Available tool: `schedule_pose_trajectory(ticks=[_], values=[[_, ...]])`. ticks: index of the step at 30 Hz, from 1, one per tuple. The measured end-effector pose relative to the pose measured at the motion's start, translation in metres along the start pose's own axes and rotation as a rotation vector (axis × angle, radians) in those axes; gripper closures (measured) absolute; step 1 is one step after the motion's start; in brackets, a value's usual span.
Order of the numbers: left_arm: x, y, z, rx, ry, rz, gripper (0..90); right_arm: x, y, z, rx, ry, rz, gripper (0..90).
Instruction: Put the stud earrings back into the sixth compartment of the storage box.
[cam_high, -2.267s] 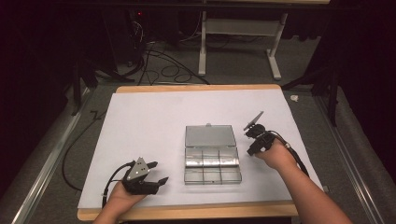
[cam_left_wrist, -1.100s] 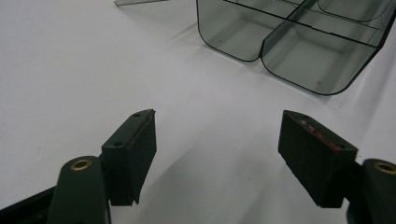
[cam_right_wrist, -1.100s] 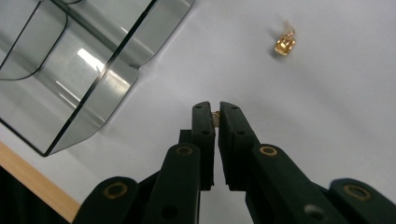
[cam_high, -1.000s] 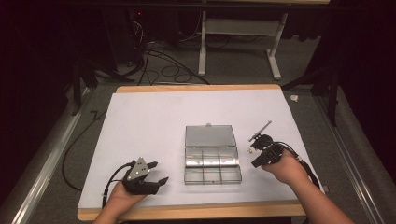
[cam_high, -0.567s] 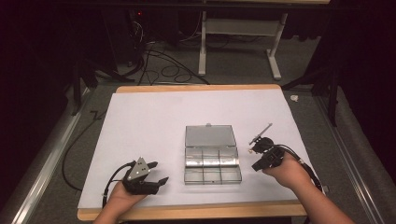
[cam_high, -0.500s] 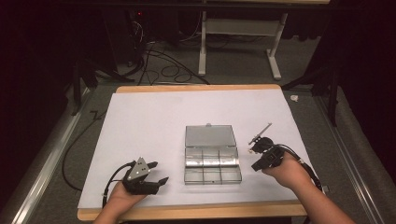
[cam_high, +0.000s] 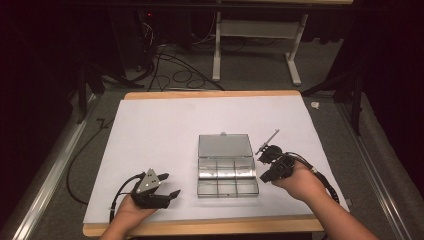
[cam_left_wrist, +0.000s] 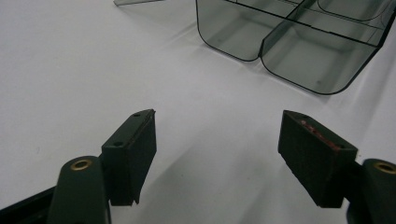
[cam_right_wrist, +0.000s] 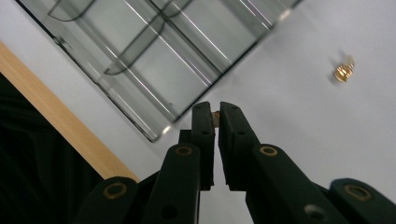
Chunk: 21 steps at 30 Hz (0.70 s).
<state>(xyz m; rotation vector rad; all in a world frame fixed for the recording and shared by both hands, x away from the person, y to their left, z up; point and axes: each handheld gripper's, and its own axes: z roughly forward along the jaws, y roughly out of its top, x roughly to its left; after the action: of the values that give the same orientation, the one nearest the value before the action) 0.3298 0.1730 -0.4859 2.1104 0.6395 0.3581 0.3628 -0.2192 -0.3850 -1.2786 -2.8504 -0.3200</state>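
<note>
We see the white surface brightly lit from above, the room around it dark. The high view is soft and grainy. The clear box shows glare streaks and motion blur in the right gripper view; the near fingers look soft, casting faint shadows.

The right claw has lowered beside the box.

Blk fingers w/ brass screws
</note>
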Motion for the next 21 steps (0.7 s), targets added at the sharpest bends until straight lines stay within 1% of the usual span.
schedule_pose_trajectory(ticks=[3,4,5,7,8,9,11,13,14,17,19,20,21], values=[[0.000,0.000,0.000,0.000,0.000,0.000,28.6,0.006,0.005,0.000,0.003,0.008,-0.019,85.9],[0.000,0.000,0.000,0.000,-0.001,0.000,28.6,0.009,0.006,0.000,0.005,0.008,-0.013,85.9],[0.000,0.000,0.000,0.000,-0.001,-0.001,28.6,0.011,0.008,0.001,0.001,0.011,-0.019,85.9],[0.000,0.000,0.000,-0.001,-0.001,0.000,28.6,0.014,0.010,0.002,0.011,0.015,-0.045,85.9],[0.000,0.000,0.000,0.000,-0.001,0.000,28.6,0.016,0.012,0.004,0.013,0.016,-0.045,85.8],[0.000,0.000,0.000,0.000,-0.001,0.000,28.6,0.016,0.012,0.005,0.010,0.014,-0.069,85.9],[0.000,0.000,0.000,-0.001,-0.001,0.000,28.6,0.019,0.015,0.007,0.015,0.019,-0.077,85.8],[0.000,0.000,0.000,0.000,-0.002,0.000,28.6,0.021,0.017,0.009,0.016,0.021,-0.098,85.9],[0.000,0.000,0.000,-0.001,-0.002,0.000,28.6,0.023,0.019,0.010,0.016,0.023,-0.092,85.9],[0.000,0.000,0.000,-0.001,-0.003,0.000,28.6,0.027,0.022,0.014,0.021,0.027,-0.113,85.8],[0.000,0.000,0.000,-0.001,-0.004,0.000,28.6,0.029,0.025,0.016,0.023,0.034,-0.113,85.9],[0.000,0.000,0.000,-0.001,-0.005,0.000,28.6,0.030,0.026,0.018,0.023,0.035,-0.126,85.9],[0.000,0.000,0.000,-0.003,-0.004,0.000,28.6,0.031,0.027,0.020,0.029,0.037,-0.122,85.9]])
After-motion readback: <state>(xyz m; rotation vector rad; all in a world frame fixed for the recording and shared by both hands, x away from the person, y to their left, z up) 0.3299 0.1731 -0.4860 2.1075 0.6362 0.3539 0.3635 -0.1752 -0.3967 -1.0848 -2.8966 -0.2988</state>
